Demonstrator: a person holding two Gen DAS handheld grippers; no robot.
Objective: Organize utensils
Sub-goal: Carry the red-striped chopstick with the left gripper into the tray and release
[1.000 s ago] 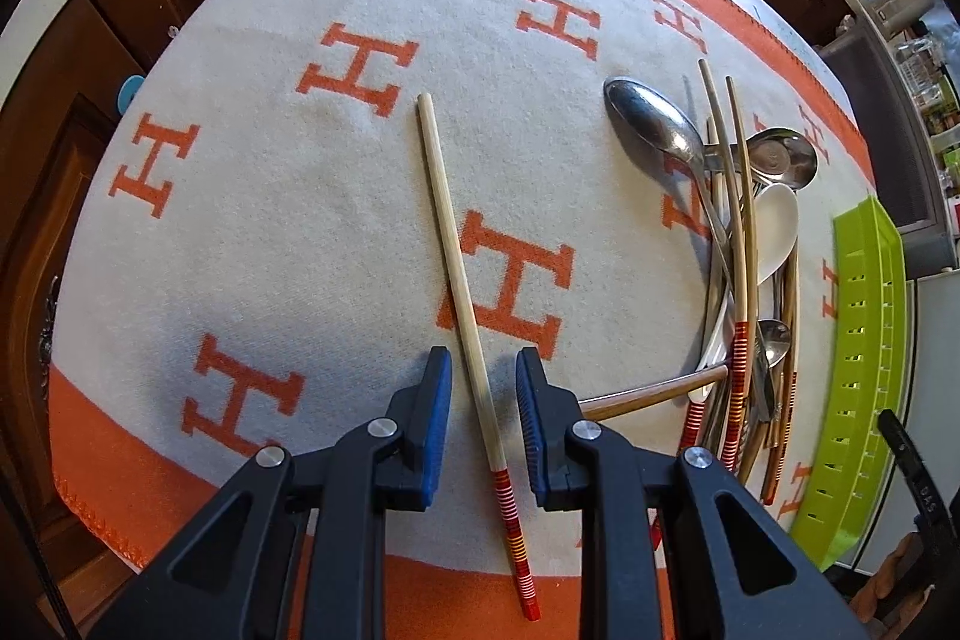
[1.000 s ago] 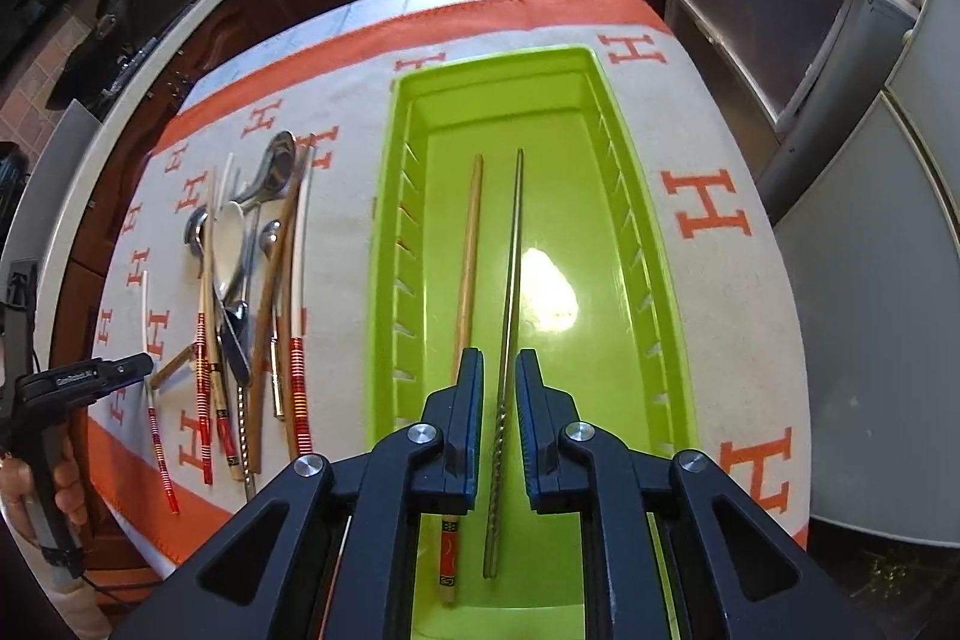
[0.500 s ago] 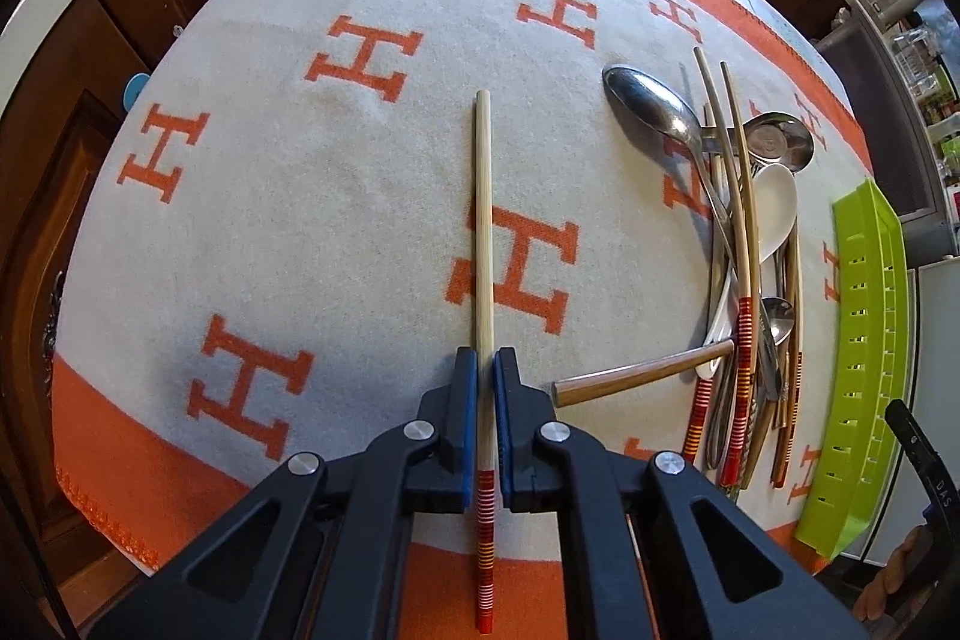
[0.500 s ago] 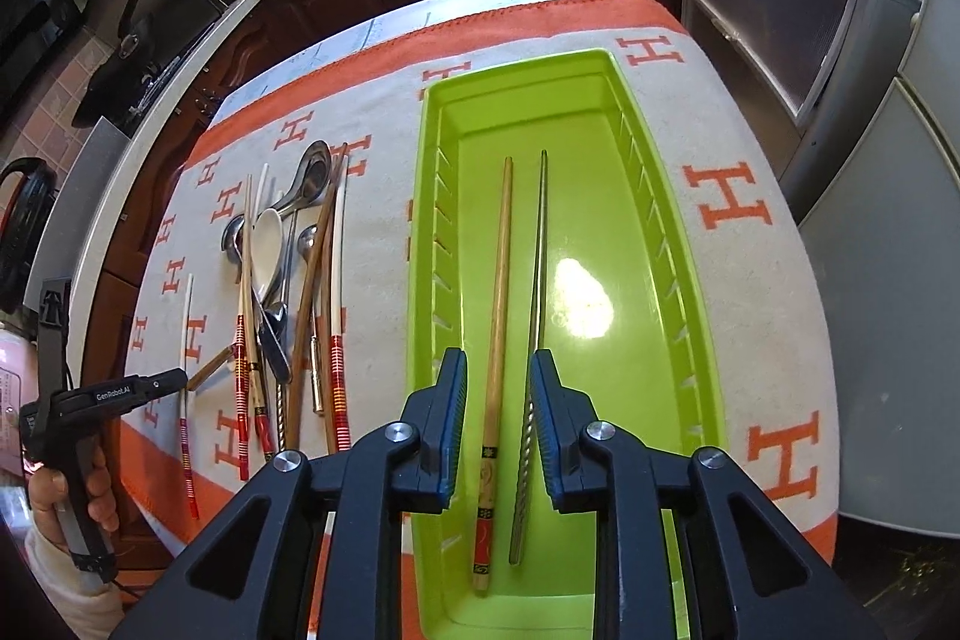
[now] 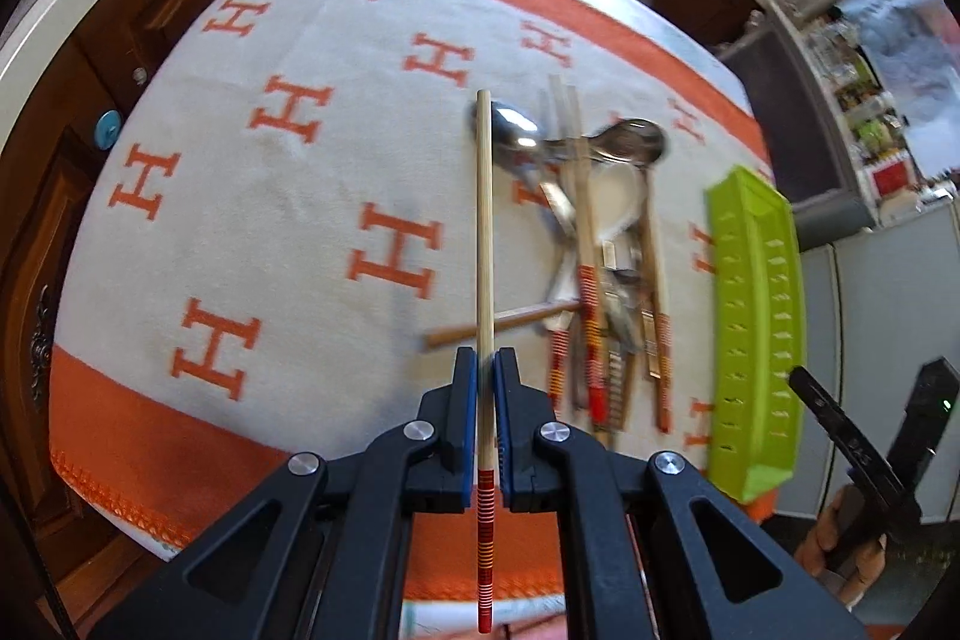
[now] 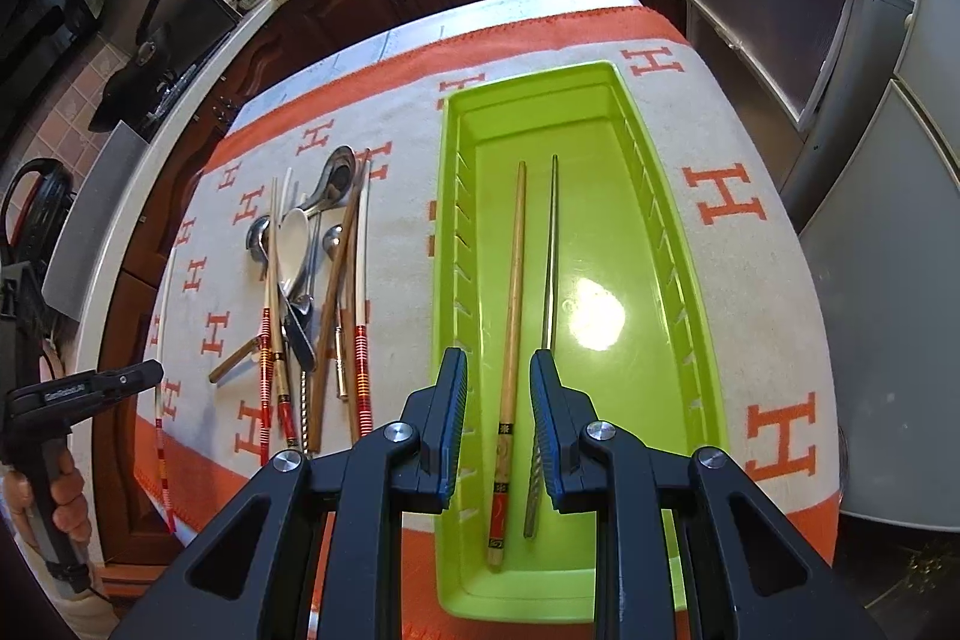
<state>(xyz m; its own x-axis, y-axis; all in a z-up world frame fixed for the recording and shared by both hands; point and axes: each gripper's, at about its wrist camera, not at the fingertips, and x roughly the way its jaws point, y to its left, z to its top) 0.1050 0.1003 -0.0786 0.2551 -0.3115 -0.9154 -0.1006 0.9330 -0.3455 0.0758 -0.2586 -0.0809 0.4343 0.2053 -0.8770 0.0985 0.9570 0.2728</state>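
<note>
We see our left hand-held gripper (image 5: 486, 400) clamped on a pale chopstick with a red-striped end (image 5: 484, 244), which a moment ago lay on the orange-and-white cloth (image 5: 252, 220) and is now lifted clear of it. Our right hand-held gripper (image 6: 498, 418) has just opened partway and hangs empty over the near end of the green tray (image 6: 678, 244), where a wooden chopstick (image 6: 513, 292) and a metal chopstick (image 6: 549, 256) lie. The utensil pile (image 6: 306, 274) waits left of the tray, so most sorting remains.

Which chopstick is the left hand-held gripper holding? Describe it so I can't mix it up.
Start at the orange-and-white cloth, left of the utensil pile. The left hand-held gripper is shut on a pale bamboo chopstick. Unlike the pile's chopsticks, it is off the cloth; its end has red and yellow bands.
</note>
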